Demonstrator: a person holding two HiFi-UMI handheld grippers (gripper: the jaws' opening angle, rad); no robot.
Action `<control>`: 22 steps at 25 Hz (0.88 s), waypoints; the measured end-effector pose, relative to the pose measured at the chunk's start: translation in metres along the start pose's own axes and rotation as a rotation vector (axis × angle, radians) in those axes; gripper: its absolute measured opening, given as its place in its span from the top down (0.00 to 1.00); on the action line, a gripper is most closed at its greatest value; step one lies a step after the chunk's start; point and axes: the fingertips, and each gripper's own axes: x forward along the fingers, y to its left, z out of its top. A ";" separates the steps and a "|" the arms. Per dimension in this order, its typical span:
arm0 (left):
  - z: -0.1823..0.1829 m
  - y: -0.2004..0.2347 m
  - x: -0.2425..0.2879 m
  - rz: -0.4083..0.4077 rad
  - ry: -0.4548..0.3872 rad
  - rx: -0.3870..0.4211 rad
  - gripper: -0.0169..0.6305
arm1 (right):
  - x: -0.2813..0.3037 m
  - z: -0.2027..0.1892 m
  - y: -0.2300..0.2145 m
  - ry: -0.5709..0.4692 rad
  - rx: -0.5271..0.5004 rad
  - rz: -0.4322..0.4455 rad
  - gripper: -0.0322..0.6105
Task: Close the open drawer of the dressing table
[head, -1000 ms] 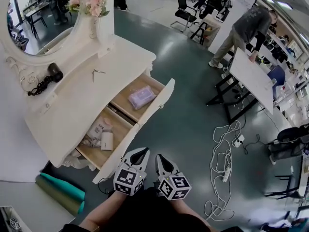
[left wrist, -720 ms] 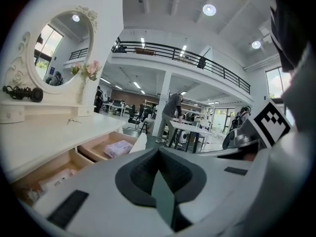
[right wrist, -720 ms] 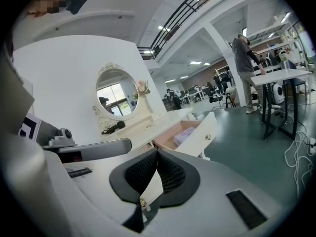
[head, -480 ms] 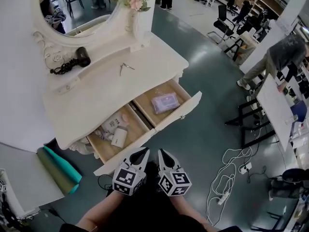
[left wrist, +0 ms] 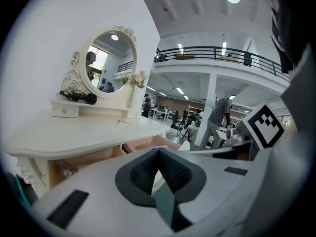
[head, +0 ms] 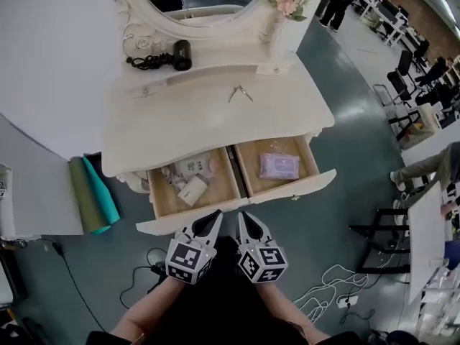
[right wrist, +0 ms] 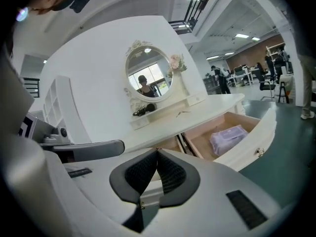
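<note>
Inside the open drawer (head: 302, 187): packet (head: 279, 166) in the right compartment, small items (head: 188, 182) in the left. Behind the drawer, on the tabletop (head: 180, 121): small metal tool (head: 241, 92), then hair dryer (head: 172, 54) behind-left. Left of the drawer, rolled mats (head: 93, 200). Just before it, left gripper (head: 214, 216) beside right gripper (head: 242, 218).

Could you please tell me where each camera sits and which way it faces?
Head view: on the person's head, looking steeply down at the dressing table and open drawer; forearms, left gripper, right gripper show.
Left gripper view: on that gripper, low, facing the mirror; its shut jaws show.
Right gripper view: on that gripper, facing likewise; shut jaws show.
Shared: head and right gripper views both show the purple packet.
</note>
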 end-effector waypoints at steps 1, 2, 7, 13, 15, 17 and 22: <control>-0.001 0.002 -0.001 0.029 -0.005 -0.007 0.94 | 0.003 -0.001 0.001 0.012 -0.007 0.028 0.90; -0.001 0.004 -0.001 0.058 -0.011 -0.013 0.94 | 0.005 -0.001 0.002 0.023 -0.013 0.055 0.90; -0.009 0.013 -0.009 0.213 -0.032 -0.047 0.94 | 0.013 0.000 0.007 0.071 -0.048 0.183 0.90; -0.027 0.020 -0.028 0.351 -0.043 -0.072 0.94 | 0.020 -0.010 0.013 0.132 -0.123 0.309 0.90; -0.038 0.024 -0.036 0.395 -0.032 -0.100 0.94 | 0.022 -0.017 0.015 0.152 -0.130 0.333 0.90; -0.049 0.030 -0.043 0.433 -0.020 -0.132 0.94 | 0.023 -0.025 0.018 0.168 -0.133 0.350 0.90; -0.077 0.042 -0.055 0.499 0.039 -0.190 0.94 | 0.024 -0.047 0.026 0.218 -0.127 0.381 0.90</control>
